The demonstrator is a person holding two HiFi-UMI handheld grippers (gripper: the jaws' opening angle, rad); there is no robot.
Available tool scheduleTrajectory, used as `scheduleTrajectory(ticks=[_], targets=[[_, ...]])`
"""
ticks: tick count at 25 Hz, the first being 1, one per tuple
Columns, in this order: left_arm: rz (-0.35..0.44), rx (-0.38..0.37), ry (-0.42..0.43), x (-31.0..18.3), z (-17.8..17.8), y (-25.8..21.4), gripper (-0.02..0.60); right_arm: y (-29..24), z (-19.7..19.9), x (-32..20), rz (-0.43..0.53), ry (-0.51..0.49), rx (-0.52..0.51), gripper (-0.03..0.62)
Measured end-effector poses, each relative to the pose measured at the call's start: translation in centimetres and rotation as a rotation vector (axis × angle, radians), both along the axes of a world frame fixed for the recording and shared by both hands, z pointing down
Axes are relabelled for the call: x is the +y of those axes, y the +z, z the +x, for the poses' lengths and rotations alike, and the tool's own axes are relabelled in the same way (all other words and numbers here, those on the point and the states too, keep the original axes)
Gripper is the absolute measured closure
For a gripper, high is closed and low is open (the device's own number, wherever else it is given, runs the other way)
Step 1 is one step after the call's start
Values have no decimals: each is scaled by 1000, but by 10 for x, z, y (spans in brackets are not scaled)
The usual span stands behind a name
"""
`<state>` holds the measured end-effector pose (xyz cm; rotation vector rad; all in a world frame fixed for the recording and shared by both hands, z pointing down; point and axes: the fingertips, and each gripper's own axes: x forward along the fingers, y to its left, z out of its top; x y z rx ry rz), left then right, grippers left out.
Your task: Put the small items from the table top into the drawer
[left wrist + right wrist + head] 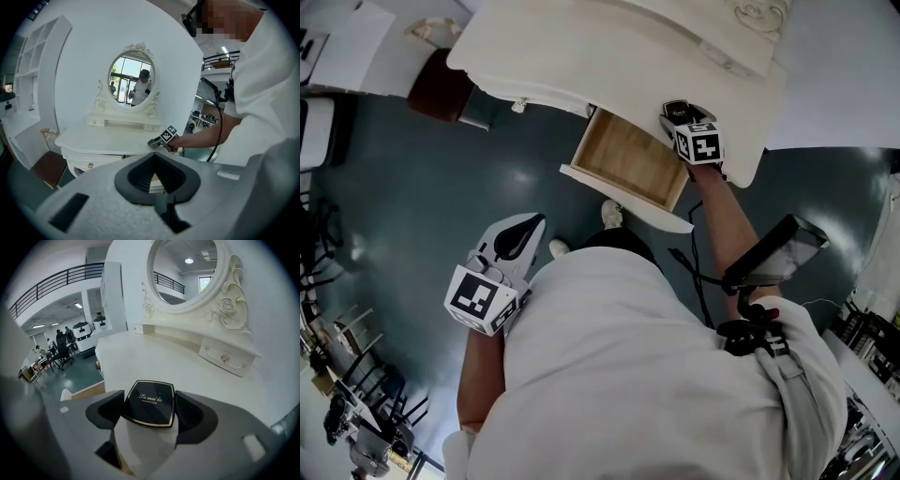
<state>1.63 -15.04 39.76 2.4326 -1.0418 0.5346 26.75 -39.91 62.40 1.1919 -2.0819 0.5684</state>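
Observation:
A black square compact (150,404) with gold lettering lies near the front edge of the white dressing table (154,357). My right gripper (150,401) is shut on it, a dark pad against each side. From above, the right gripper (684,117) and the compact (677,110) are at the table's edge, just right of the open wooden drawer (623,155). The drawer's inside looks bare. My left gripper (525,234) hangs low over the floor, well away from the table, its tips together and holding nothing. In its own view the left gripper (153,155) faces the table (108,140).
An oval mirror (187,268) and a low shelf with small knobbed drawers (225,357) stand at the table's back. A brown-seated chair (441,84) is at the table's left end. The person's body fills the lower head view, above a dark floor (412,206).

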Motion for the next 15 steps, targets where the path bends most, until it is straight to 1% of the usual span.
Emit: scheduleTrajectory(ticks=[6,15], targets=[[3,7,-8,17,-15,2,580,1,-20,17,-3,-27,5,255],[-2,22,-30,34,-31,6,580,2,-63,42,-11,-120,3,255]])
